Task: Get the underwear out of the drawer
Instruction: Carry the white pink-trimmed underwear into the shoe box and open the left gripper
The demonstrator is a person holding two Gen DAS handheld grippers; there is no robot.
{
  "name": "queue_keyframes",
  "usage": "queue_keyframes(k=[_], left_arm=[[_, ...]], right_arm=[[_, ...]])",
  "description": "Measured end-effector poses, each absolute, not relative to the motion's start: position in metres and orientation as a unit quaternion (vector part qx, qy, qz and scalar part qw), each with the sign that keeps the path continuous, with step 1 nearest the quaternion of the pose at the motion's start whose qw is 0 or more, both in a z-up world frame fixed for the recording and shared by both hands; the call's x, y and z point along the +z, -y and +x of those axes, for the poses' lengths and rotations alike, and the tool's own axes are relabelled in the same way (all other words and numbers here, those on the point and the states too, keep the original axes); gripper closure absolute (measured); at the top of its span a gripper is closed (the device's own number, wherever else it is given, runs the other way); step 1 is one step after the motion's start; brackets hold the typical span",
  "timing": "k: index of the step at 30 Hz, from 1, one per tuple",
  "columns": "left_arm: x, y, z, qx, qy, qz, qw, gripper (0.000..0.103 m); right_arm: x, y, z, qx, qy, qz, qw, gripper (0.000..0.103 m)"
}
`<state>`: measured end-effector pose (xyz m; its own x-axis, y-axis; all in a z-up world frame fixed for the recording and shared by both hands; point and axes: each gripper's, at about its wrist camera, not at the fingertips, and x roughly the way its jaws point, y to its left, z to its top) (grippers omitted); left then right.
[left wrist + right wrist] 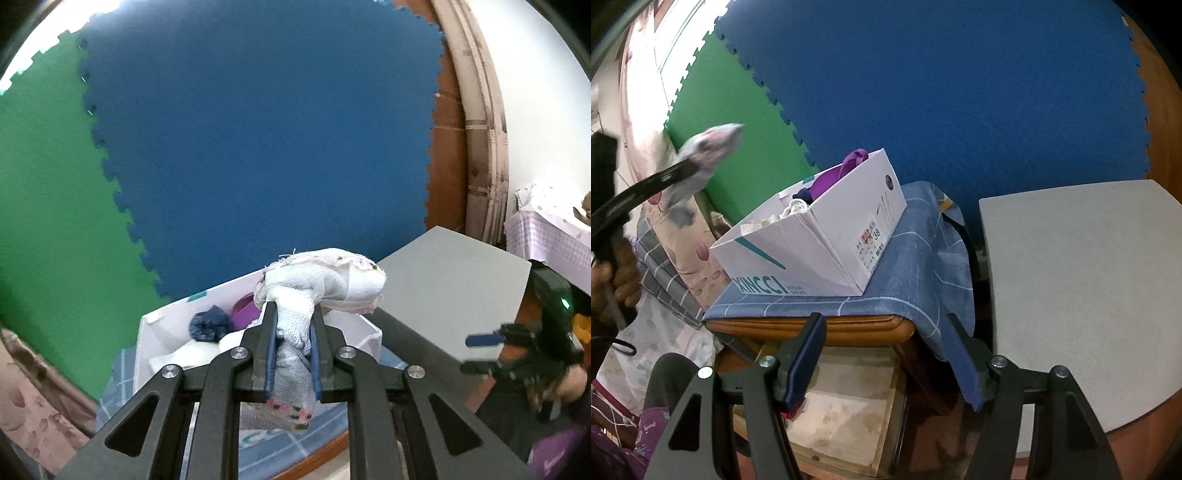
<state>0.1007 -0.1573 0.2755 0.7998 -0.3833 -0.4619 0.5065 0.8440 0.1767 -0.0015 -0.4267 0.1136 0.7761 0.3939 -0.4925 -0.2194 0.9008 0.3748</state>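
Clamping a bunched, gauzy white underwear (pixel 325 284) between its blue pads, the left claw (pixel 293 332) holds it in the air above the white cardboard shoebox (pixel 827 240). Only the right wrist view shows the box's printed label and the checked blue cloth (pixel 916 266) beneath. The right claw (pixel 886 354) gapes apart, empty.

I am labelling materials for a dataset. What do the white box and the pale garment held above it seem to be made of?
White box with teal lettering: probably matte cardboard, judging by folded edges and a printed size label. Pale garment in the left gripper: soft woven or knitted cloth, likely cotton; it bunches and shows a fine mesh texture.
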Motion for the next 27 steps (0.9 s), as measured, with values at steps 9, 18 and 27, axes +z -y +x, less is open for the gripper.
queue_keyframes(k=[9,18,27], left_arm=[[0.245,0.176,0.18,-0.233,-0.301,0.067,0.922,0.09],[0.215,0.189,0.204,-0.23,-0.35,0.032,0.908,0.088],[0.202,0.191,0.208,-0.214,-0.364,0.024,0.906,0.064]], right_arm=[[0.114,0.431,-0.004,0.169,-0.286,0.158,0.93,0.037],[0.115,0.431,-0.004,0.172,-0.283,0.159,0.93,0.037],[0.115,0.431,-0.005,0.173,-0.283,0.159,0.93,0.037]])
